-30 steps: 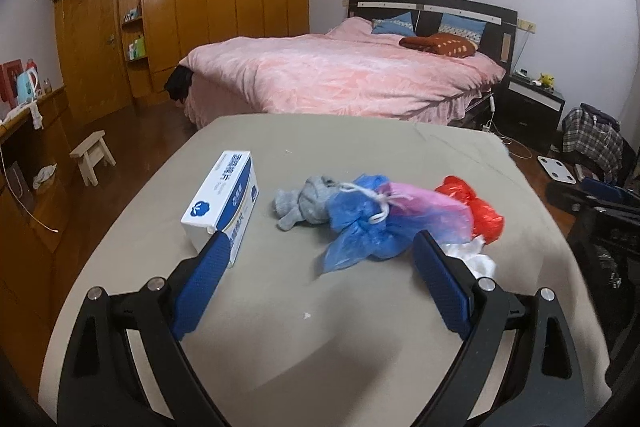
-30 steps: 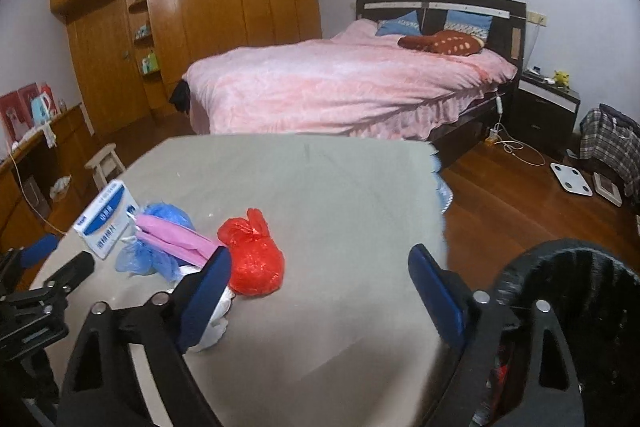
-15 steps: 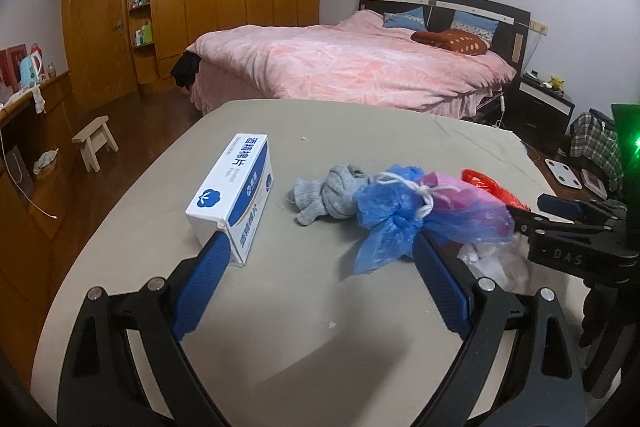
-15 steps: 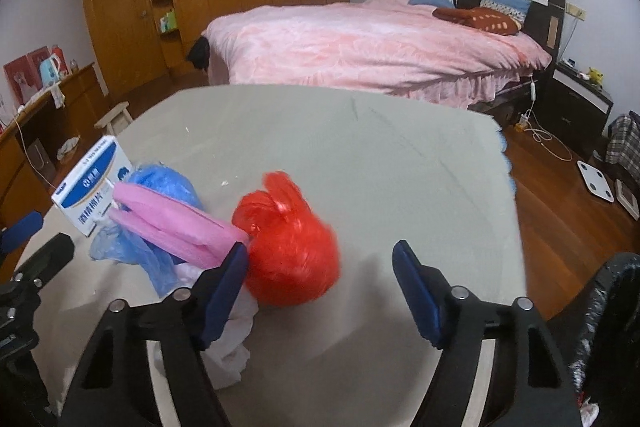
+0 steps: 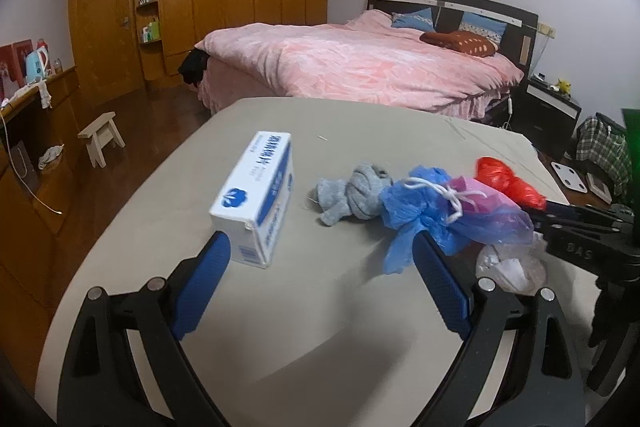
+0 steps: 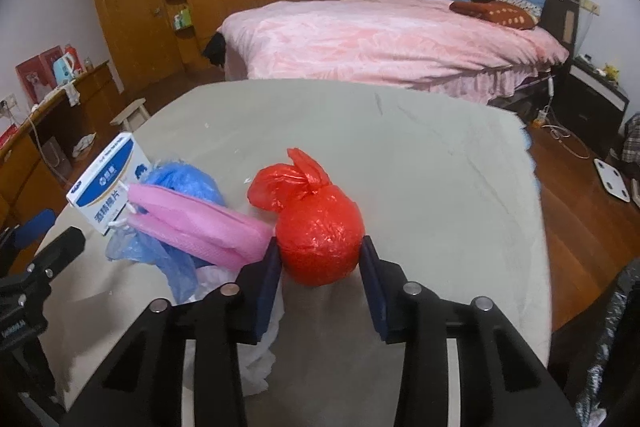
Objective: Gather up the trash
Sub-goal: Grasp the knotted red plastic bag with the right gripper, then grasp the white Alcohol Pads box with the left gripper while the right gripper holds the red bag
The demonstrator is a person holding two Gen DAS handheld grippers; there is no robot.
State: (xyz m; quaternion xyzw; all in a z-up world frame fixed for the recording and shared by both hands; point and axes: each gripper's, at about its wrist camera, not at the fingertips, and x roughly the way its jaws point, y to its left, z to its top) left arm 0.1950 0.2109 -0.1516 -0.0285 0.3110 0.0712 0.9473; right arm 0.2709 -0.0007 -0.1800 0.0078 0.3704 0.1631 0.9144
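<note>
Right gripper [image 6: 320, 259] fingers just closed around knotted red bag [image 6: 318, 239], left gripper [image 5: 320, 259] fingers spread, empty

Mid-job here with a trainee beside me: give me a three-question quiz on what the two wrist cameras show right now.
1. True or false: the left gripper is closed on the white box.
2. Which item sits between the right gripper's pads? A) gray sock B) red bag C) pink pouch
3. Fill in: the gray sock lies between the white box and the ____ bag.

Key:
1. False; it is open and holds nothing.
2. B; the pads, which have just been closing, press the red bag.
3. Blue.
</note>
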